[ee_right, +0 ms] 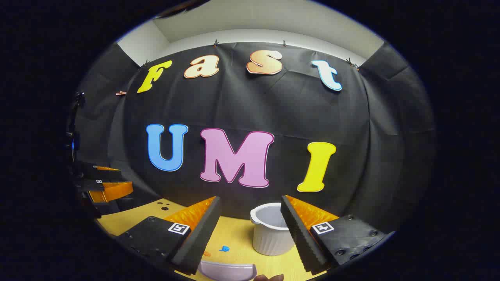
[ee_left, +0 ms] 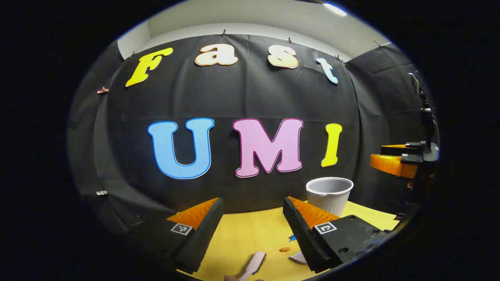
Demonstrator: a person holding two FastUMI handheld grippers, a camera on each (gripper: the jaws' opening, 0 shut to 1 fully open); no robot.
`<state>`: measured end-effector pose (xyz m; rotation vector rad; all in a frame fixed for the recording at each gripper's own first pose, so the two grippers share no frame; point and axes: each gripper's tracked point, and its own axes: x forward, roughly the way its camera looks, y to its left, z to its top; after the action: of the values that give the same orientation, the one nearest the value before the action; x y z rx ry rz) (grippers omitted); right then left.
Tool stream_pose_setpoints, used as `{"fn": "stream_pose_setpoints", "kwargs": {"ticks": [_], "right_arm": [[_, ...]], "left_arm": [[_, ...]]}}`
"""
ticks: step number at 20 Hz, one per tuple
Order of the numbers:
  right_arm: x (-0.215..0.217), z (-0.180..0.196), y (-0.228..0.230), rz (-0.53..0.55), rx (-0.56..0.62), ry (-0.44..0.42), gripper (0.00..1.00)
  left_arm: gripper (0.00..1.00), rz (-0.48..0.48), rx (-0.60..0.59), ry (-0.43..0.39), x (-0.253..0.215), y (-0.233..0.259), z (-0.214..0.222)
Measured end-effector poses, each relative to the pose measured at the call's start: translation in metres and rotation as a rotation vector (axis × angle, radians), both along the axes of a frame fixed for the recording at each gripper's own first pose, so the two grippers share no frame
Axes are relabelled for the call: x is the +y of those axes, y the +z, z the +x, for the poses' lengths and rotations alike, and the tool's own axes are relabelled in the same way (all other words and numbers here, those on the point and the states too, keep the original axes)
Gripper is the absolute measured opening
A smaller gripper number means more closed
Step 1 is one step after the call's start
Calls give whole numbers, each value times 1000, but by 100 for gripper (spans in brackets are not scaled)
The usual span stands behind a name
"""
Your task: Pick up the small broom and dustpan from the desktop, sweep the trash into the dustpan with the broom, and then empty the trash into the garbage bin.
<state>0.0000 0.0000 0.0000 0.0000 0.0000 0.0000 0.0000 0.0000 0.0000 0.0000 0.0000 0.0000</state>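
Here I hold the left gripper (ee_left: 253, 230) spread wide, nothing between its fingers; below it lies the pale pink plastic broom handle (ee_left: 253, 265) on the yellow wooden desktop (ee_left: 250, 230). The right gripper (ee_right: 250, 230) is spread too, above the pale lilac plastic dustpan (ee_right: 228, 270); the white ribbed plastic garbage bin (ee_right: 269, 234) stands just beyond.

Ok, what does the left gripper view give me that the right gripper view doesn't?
Left gripper view: a pale pink handle, likely the broom's, lying below the open left tool. Right gripper view: a pale curved tray, likely the dustpan, below the open right tool. Both: the white bin, yellow desktop, a blue scrap and an orange scrap.
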Motion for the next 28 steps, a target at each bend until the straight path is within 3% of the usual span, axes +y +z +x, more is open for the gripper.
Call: {"fn": "stream_pose_setpoints", "kwargs": {"ticks": [16, 22, 28], "right_arm": [[6, 2, -13, -16, 60, 17, 97], [20, -50, -82, -56, 350, 103, 98], [30, -115, -176, -57, 693, 108, 98]], "left_arm": [[97, -20, 52, 25, 8, -15, 11], [98, -17, 72, 15, 9, -30, 8], [98, -41, 110, 2, 15, -48, 5]]}}
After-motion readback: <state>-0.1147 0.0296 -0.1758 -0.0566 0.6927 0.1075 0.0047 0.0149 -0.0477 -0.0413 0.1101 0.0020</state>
